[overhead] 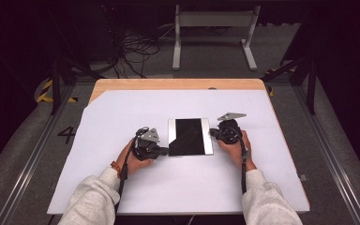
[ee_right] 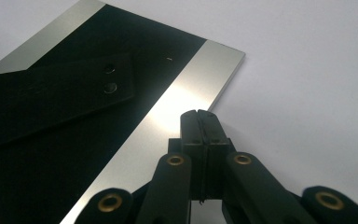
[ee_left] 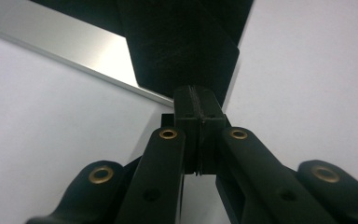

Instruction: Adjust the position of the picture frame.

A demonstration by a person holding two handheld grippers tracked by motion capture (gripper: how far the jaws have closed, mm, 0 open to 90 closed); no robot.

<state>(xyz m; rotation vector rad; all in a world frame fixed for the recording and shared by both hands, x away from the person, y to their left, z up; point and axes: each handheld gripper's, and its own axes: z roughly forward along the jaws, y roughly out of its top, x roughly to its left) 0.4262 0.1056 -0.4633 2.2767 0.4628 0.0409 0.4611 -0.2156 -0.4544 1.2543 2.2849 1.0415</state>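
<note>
A: What is nearest the near edge of the table [overhead: 122, 101]?

B: Two grey sleeves [overhead: 93, 199] come in over it, each hand holding a gripper on the white sheet [overhead: 183, 187] that covers the table.

A: And the left gripper [overhead: 161, 151]?

B: It sits at the near left corner of the plate [overhead: 190, 136]. In the left gripper view its jaws are pressed flat together with nothing between them, the tips just at the plate's silver edge [ee_left: 74, 44].

A: The right gripper [overhead: 213, 133]?

B: It is against the plate's right edge, a little farther off. In the right gripper view its jaws are also closed on nothing, the tips lying over the silver strip [ee_right: 177, 107] near a corner.

A: Where is the plate itself?

B: Flat on the sheet about the middle of the table, between the two grippers: a black face with a silver band down each side.

A: Beyond it?

B: Bare sheet, then the table's wooden far edge, then the floor with a tangle of cables [overhead: 136, 49] and a white frame [overhead: 214, 33].
</note>
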